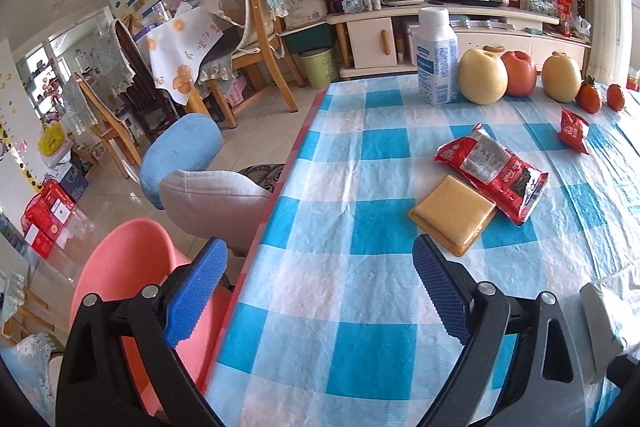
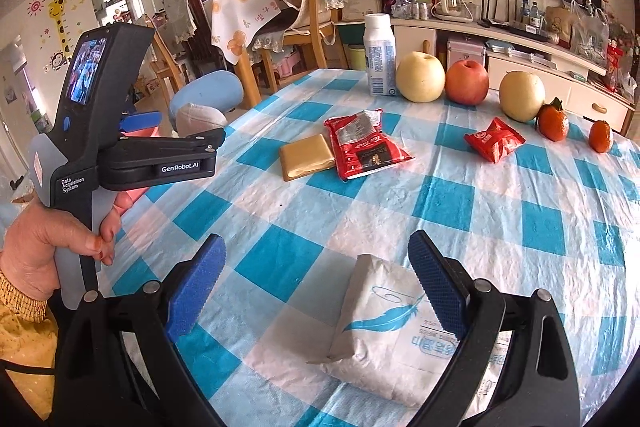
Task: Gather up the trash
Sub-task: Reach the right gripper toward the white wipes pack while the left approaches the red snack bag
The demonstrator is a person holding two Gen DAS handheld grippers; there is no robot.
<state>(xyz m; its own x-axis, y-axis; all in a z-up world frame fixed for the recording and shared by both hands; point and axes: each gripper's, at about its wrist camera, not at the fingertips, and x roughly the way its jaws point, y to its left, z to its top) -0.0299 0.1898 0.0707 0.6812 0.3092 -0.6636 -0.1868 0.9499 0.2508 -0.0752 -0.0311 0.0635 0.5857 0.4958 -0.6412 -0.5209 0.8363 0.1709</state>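
Note:
On the blue-and-white checked tablecloth [image 1: 360, 267] lie a large red snack wrapper [image 1: 492, 173] [image 2: 366, 145], a flat gold packet [image 1: 452, 213] [image 2: 306, 157] touching it, and a small red packet [image 1: 574, 131] [image 2: 494, 139]. A white tissue pack with a blue feather print [image 2: 380, 331] lies close under my right gripper [image 2: 318, 291], which is open and empty above it. My left gripper [image 1: 320, 287] is open over the table's left edge, short of the gold packet. The left gripper's body [image 2: 120, 131], held by a hand [image 2: 48, 251], appears in the right wrist view.
A white bottle [image 1: 436, 55] [image 2: 379, 55], two yellow pears [image 1: 482, 77], a red apple [image 1: 519, 73] and two small oranges [image 1: 590, 97] line the table's far edge. A pink chair [image 1: 120, 279], grey and blue cushions [image 1: 180, 151] stand left of the table; a green bin [image 1: 318, 65] stands beyond.

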